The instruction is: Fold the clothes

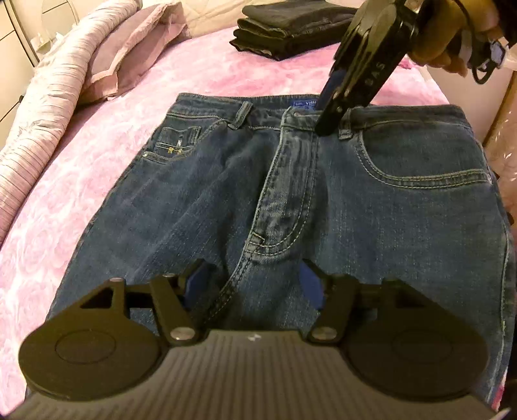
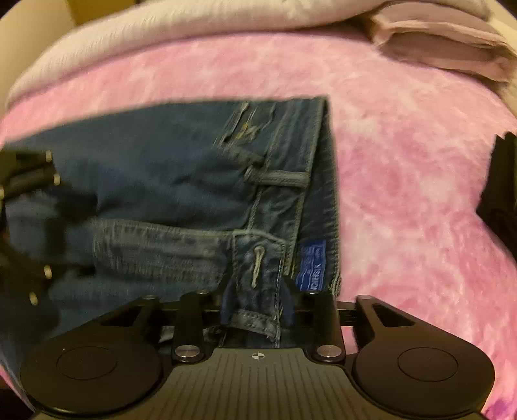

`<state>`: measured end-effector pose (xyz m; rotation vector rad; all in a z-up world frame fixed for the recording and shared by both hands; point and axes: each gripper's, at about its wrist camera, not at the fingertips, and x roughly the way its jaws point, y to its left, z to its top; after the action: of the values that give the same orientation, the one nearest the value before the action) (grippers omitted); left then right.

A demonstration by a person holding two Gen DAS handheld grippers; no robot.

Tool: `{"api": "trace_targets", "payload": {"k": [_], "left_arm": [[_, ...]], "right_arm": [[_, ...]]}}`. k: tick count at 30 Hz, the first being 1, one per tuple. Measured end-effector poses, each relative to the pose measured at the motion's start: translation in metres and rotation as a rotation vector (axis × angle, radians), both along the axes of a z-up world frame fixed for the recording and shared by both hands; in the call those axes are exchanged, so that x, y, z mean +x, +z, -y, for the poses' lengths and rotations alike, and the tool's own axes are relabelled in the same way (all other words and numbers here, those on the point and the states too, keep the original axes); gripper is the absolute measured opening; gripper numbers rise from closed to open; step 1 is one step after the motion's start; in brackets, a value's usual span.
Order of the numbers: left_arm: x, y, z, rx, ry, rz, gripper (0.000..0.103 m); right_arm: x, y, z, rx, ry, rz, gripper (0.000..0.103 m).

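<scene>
Dark blue jeans [image 1: 323, 194] lie flat, front up, on the pink bed cover, waistband at the far side. My left gripper [image 1: 248, 287] is open, its fingers straddling the crotch seam just above the fabric. My right gripper [image 1: 329, 126] comes down from the upper right onto the middle of the waistband. In the right wrist view my right gripper [image 2: 257, 307] has its jaws around the buttonhole flap of the jeans' waistband [image 2: 258, 290], beside the blue label [image 2: 311, 265]. The left gripper shows blurred at that view's left edge [image 2: 29, 226].
A stack of folded dark clothes [image 1: 290, 29] sits at the far side of the bed. Pink pillows [image 1: 129, 48] and a rolled quilt [image 1: 42, 106] lie along the left. The pink bed cover [image 1: 106, 161] surrounds the jeans.
</scene>
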<state>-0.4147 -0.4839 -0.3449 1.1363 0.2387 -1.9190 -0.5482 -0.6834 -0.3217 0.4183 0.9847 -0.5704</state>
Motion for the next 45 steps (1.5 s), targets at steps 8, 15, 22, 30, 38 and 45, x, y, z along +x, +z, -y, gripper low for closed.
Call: {"api": "trace_targets", "payload": {"k": [8, 15, 22, 30, 38, 45], "left_arm": [[0.057, 0.033, -0.053, -0.022, 0.214, -0.059, 0.057], [0.143, 0.023, -0.117, -0.011, 0.416, 0.015, 0.057], [0.212, 0.005, -0.186, -0.019, 0.600, 0.019, 0.059], [0.245, -0.001, -0.248, -0.149, 0.742, 0.000, 0.062], [0.255, -0.009, -0.294, -0.276, 0.895, -0.011, 0.065], [0.243, 0.005, -0.370, -0.311, 0.957, 0.116, 0.064]], "right_arm": [[-0.007, 0.051, -0.056, -0.096, -0.118, 0.085, 0.046], [0.076, 0.027, -0.100, -0.023, 0.010, 0.145, 0.046], [0.167, -0.023, -0.129, -0.035, 0.127, 0.098, 0.048], [0.159, -0.017, -0.180, -0.117, 0.041, 0.195, 0.050], [0.128, -0.021, -0.239, -0.220, 0.012, 0.265, 0.051], [0.081, -0.010, -0.292, -0.288, 0.060, 0.237, 0.051]]}}
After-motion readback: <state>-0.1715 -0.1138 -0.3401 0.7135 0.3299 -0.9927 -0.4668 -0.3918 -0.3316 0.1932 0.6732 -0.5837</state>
